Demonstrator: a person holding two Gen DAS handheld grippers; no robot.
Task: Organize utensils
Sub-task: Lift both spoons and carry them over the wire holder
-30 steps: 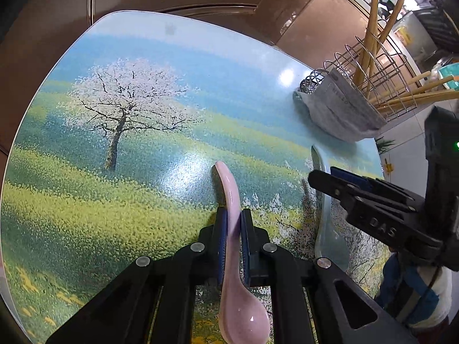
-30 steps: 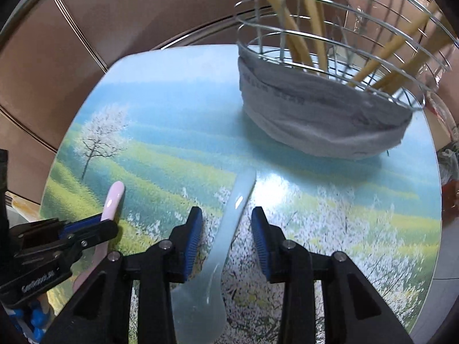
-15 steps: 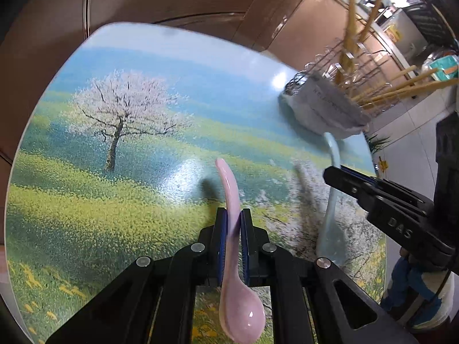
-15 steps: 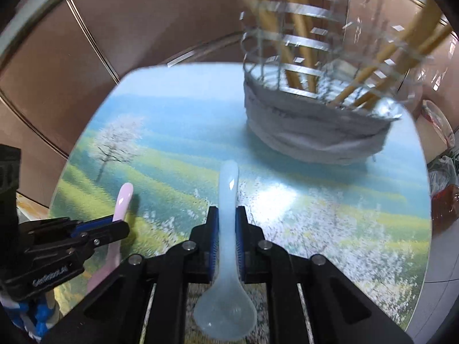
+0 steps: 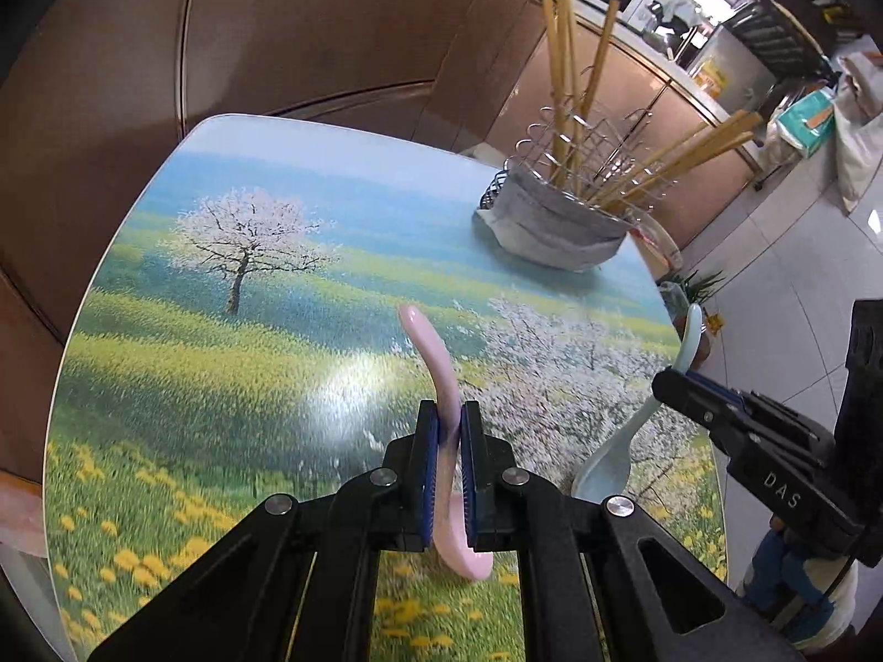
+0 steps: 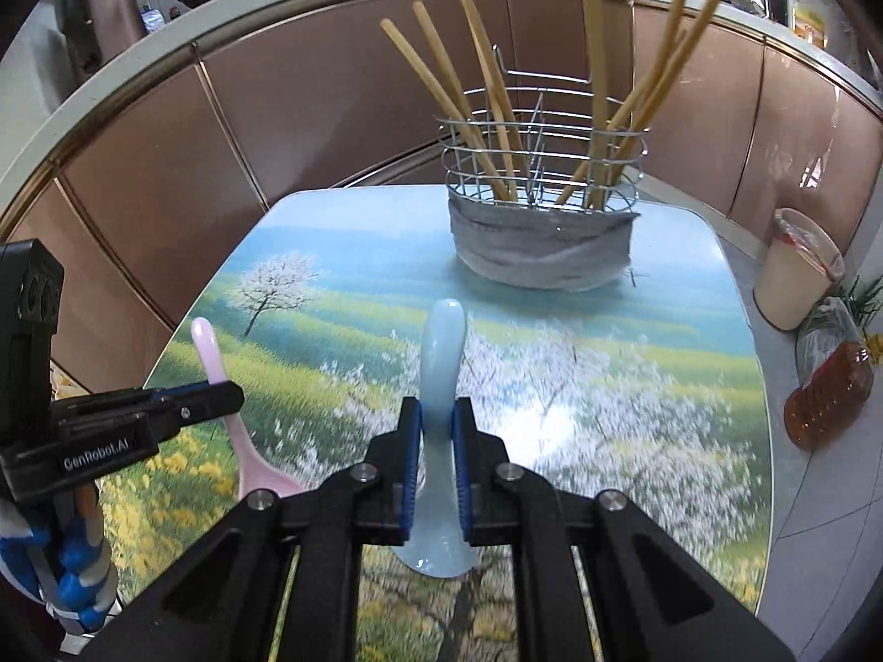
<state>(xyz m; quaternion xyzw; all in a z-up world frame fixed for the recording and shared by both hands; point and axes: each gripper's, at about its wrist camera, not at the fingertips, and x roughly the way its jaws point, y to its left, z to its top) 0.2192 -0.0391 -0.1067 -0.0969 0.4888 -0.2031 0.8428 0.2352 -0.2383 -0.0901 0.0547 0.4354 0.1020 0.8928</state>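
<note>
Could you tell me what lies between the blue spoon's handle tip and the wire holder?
Only bare printed tabletop separates the blue spoon from the wire holder, seen in the right wrist view.

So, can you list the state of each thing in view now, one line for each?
Left gripper: jaws shut on the pink spoon.
Right gripper: jaws shut on the blue spoon.
Pink spoon: held at its handle, bowl toward the camera.
Blue spoon: held at its handle, bowl toward the camera.
Wire utensil holder: upright on the table, holds chopsticks, base wrapped in grey cloth.
</note>
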